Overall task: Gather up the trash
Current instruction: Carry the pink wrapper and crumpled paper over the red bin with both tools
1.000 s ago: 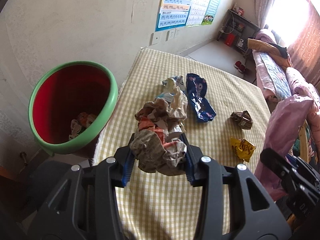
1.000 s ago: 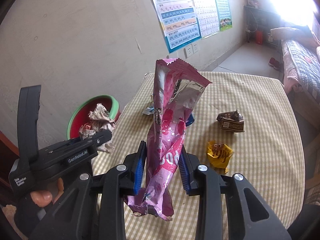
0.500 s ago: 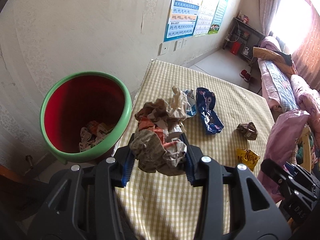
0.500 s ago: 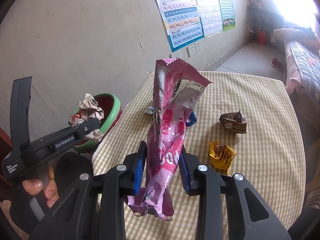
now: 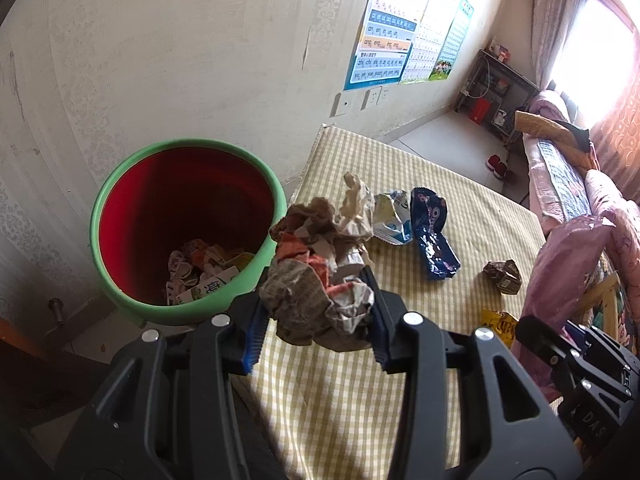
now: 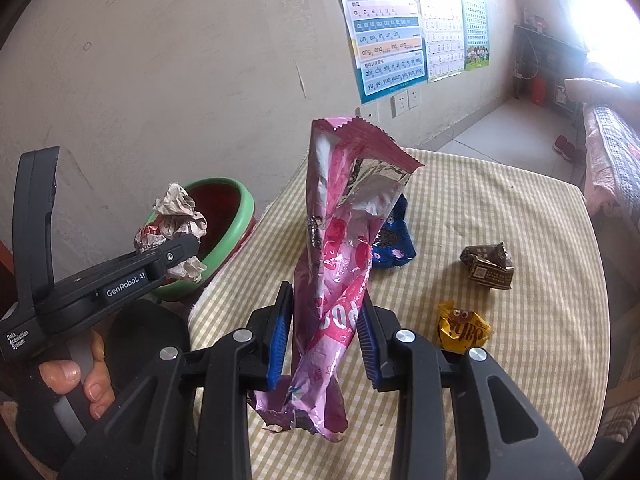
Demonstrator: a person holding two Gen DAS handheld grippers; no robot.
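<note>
Left of the checked-cloth counter point(image 5: 400, 380), the green-rimmed red plastic bin point(image 5: 120, 184) lies nearest the left gripper point(image 5: 316, 312), fingers pinching a crumpled paper wad point(image 5: 316, 284); the right gripper point(image 6: 324, 332) clamps an upright pink foil wrapper point(image 6: 340, 248).

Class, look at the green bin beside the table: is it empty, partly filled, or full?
Partly filled. The green bin shows crumpled wrappers only at its bottom, with bare red inner wall above them up to the rim.
</note>
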